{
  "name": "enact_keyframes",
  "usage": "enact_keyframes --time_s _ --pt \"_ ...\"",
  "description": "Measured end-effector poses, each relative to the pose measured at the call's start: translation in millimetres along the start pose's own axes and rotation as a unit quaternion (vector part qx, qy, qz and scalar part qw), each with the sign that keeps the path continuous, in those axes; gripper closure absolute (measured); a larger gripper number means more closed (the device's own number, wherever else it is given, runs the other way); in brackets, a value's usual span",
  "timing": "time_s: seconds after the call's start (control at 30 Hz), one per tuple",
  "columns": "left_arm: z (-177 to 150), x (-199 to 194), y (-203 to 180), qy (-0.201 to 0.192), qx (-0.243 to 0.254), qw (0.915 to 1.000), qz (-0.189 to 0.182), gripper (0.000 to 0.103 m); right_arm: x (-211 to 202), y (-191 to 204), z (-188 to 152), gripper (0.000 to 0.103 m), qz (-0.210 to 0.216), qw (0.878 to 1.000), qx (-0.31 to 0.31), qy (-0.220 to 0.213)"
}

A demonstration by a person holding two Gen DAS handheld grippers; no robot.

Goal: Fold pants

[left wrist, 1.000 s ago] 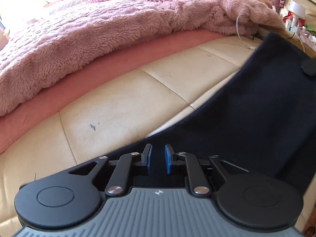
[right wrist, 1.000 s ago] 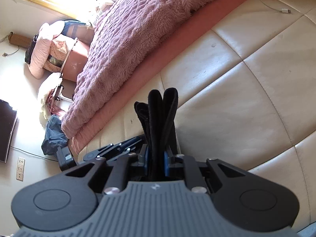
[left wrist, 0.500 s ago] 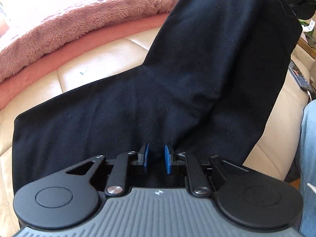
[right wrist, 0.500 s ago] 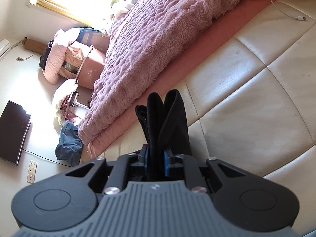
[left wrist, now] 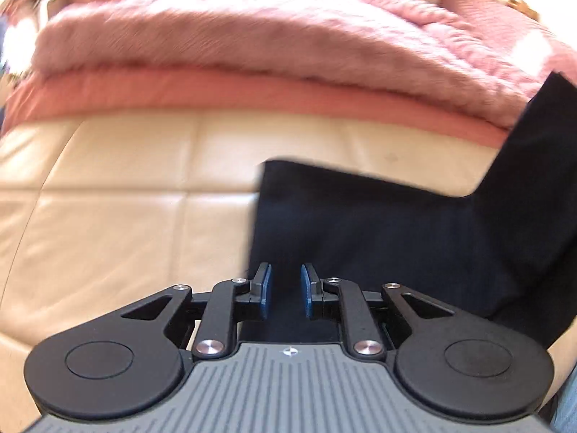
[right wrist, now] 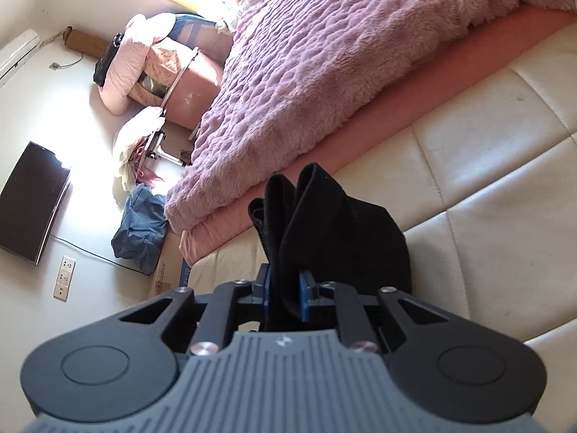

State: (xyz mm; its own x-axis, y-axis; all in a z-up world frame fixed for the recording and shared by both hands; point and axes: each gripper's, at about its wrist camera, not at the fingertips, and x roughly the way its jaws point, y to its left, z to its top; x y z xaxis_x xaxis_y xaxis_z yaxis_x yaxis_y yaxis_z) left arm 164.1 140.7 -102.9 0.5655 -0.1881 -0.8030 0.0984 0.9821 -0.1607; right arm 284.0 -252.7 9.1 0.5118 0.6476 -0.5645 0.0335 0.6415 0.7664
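The black pants lie partly on the cream leather surface, with one part rising up at the right edge of the left wrist view. My left gripper hovers over the near edge of the pants with its blue pads a little apart and nothing between them. My right gripper is shut on a bunched, folded end of the pants, held above the cream surface.
A fluffy pink blanket over a salmon sheet runs along the far side of the cream surface. In the right wrist view the floor holds a dark TV, a blue bag and a pink chair.
The left wrist view has swung left, so the pants now fill only its right half. The right gripper has moved on with the pants end, which now drapes wider below it.
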Motion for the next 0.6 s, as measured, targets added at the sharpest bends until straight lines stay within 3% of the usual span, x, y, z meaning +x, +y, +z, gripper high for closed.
enact_keyframes --time_s 0.07,0.2,0.4,0.6 --pt "-7.4 2.6 20.4 0.010 -0.031 0.9994 -0.011 0.084 20.6 14.4 1.2 0.093 0.005 1.000 -0.003 0.012" --pt "-22.6 6.2 46.6 0.022 -0.103 0.9921 -0.068 0.084 68.7 39.3 -1.8 0.093 0.009 0.999 -0.006 0.039" --pt "-30.0 6.6 58.3 0.022 -0.135 0.9846 -0.109 0.084 150.4 57.2 -22.1 0.092 -0.001 0.996 0.001 0.084" --pt "-29.9 11.4 69.9 0.024 -0.166 0.9770 -0.131 0.084 218.2 55.6 -45.4 0.092 -0.047 0.993 -0.005 0.112"
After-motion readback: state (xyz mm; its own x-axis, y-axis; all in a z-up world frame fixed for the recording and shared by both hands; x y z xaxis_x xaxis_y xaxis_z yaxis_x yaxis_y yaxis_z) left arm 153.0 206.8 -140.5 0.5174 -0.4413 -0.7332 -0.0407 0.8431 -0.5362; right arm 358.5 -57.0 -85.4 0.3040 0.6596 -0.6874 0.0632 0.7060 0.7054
